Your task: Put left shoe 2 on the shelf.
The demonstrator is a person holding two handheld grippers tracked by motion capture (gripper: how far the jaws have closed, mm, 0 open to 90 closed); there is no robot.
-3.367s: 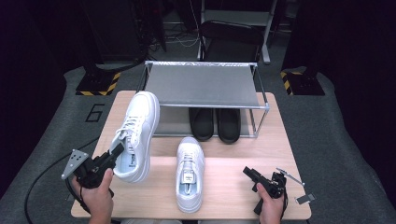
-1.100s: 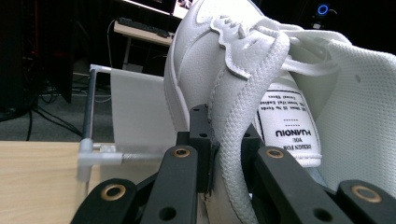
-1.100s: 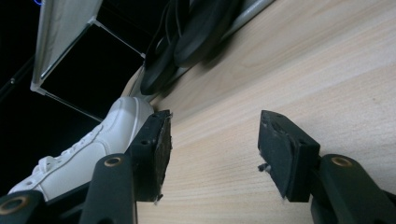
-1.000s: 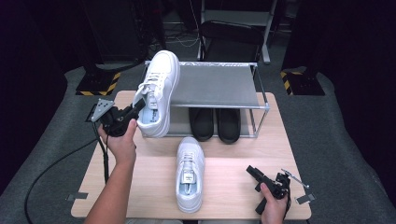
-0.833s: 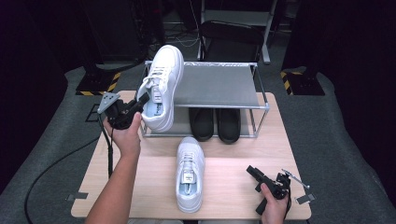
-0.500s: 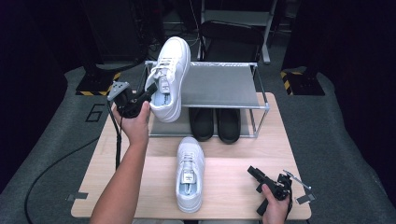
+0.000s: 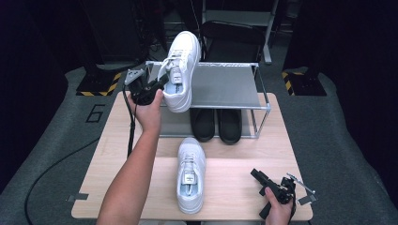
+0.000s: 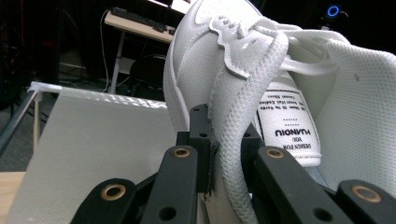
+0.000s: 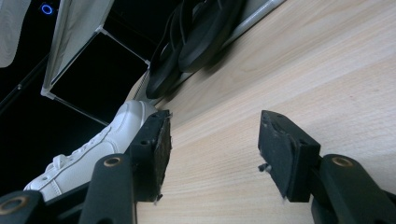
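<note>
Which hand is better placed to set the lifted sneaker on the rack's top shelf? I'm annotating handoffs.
Left. The left gripper is shut on the lifted sneaker, right at the shelf. The right gripper rests open, low at the table's near edge.

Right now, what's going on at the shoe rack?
A person's left gripper is clamped on the collar of a white sneaker, holding it raised over the rack's top shelf. The second white sneaker lies on the table. Black slippers sit under the shelf. The right gripper rests open, holding nothing.
</note>
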